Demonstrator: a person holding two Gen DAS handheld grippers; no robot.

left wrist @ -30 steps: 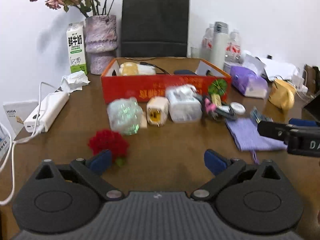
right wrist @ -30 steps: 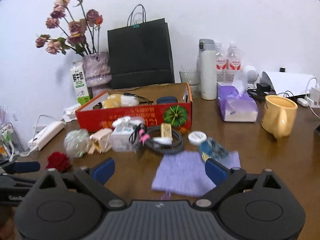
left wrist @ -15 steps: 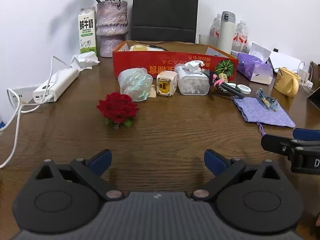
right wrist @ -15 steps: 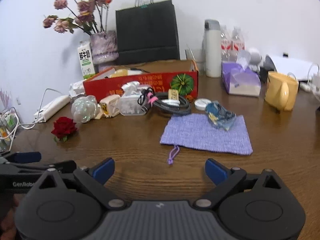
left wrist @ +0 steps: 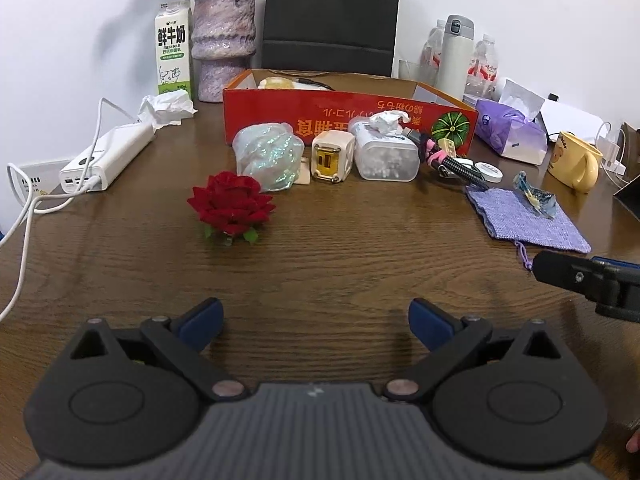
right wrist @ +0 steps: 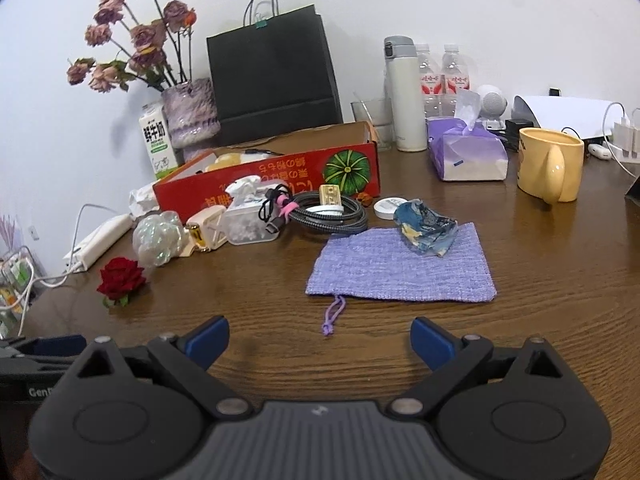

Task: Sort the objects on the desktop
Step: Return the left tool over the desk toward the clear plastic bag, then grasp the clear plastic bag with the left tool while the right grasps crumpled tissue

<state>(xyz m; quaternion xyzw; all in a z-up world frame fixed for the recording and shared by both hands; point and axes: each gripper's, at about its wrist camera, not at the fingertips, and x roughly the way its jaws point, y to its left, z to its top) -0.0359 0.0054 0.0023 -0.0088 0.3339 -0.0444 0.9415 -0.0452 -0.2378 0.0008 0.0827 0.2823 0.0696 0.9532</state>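
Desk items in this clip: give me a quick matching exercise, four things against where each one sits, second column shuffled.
Things:
1. red rose
2. crumpled blue wrapper
3. yellow mug
4. milk carton

Places:
A. beside the purple vase, at the wall
B. on the purple cloth pouch
C. alone on bare wood, in front of the iridescent bag
D. right of the purple tissue pack

Pairs: 1-C, 2-B, 3-D, 4-A
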